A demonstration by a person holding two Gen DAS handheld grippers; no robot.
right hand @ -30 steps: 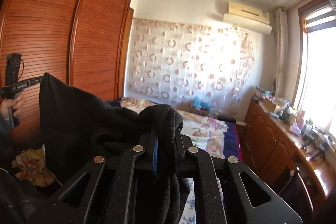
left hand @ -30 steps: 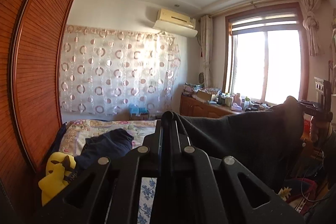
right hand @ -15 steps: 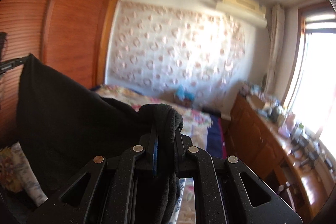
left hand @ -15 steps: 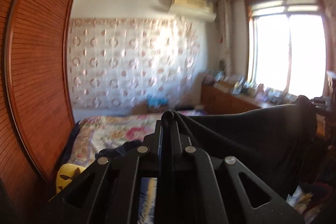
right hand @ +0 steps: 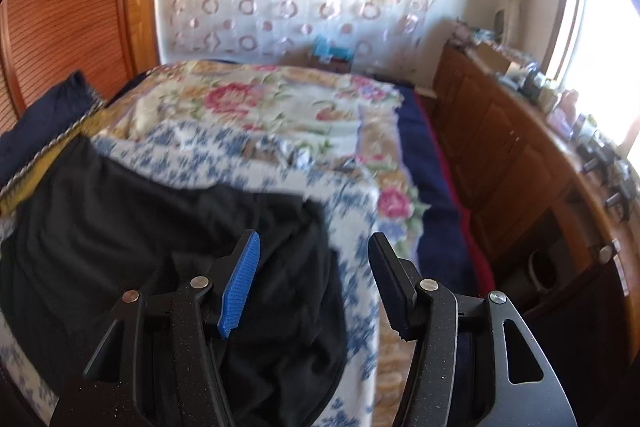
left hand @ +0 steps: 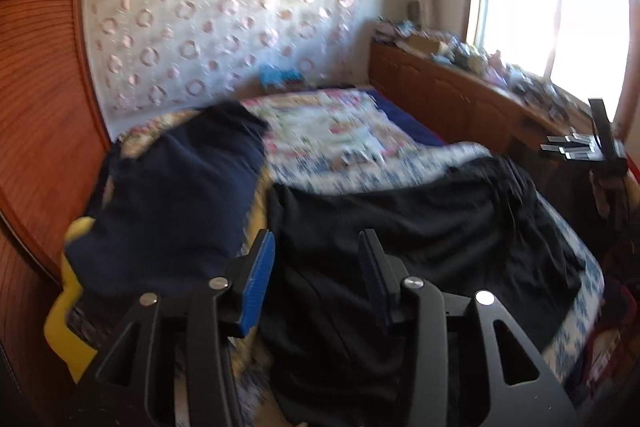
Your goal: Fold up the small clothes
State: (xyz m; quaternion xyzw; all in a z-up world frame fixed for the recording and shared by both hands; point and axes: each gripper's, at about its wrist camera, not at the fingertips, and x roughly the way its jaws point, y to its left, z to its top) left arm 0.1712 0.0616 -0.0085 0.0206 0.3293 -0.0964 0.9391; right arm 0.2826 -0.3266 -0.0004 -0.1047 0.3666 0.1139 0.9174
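A black garment (left hand: 420,239) lies spread across the near end of the bed, a little rumpled. In the left wrist view my left gripper (left hand: 316,243) hangs over its left part. The jaws are opening and the blue pads press on nothing. In the right wrist view my right gripper (right hand: 315,243) hovers above the black garment's (right hand: 140,227) right edge. Its jaws are opening too, with cloth under the gap but none pinched. The right gripper (left hand: 568,149) also shows at the far right of the left wrist view.
A navy garment (left hand: 180,195) lies heaped at the bed's left side over a yellow item (left hand: 68,327). The floral quilt (right hand: 260,107) covers the bed. A wooden wardrobe (right hand: 72,19) stands left; a cluttered low cabinet (right hand: 520,167) runs under the window on the right.
Both grippers held the black garment up in the air, shut on its corners. They have swung down toward the bed and let go, and the garment now lies on the quilt.
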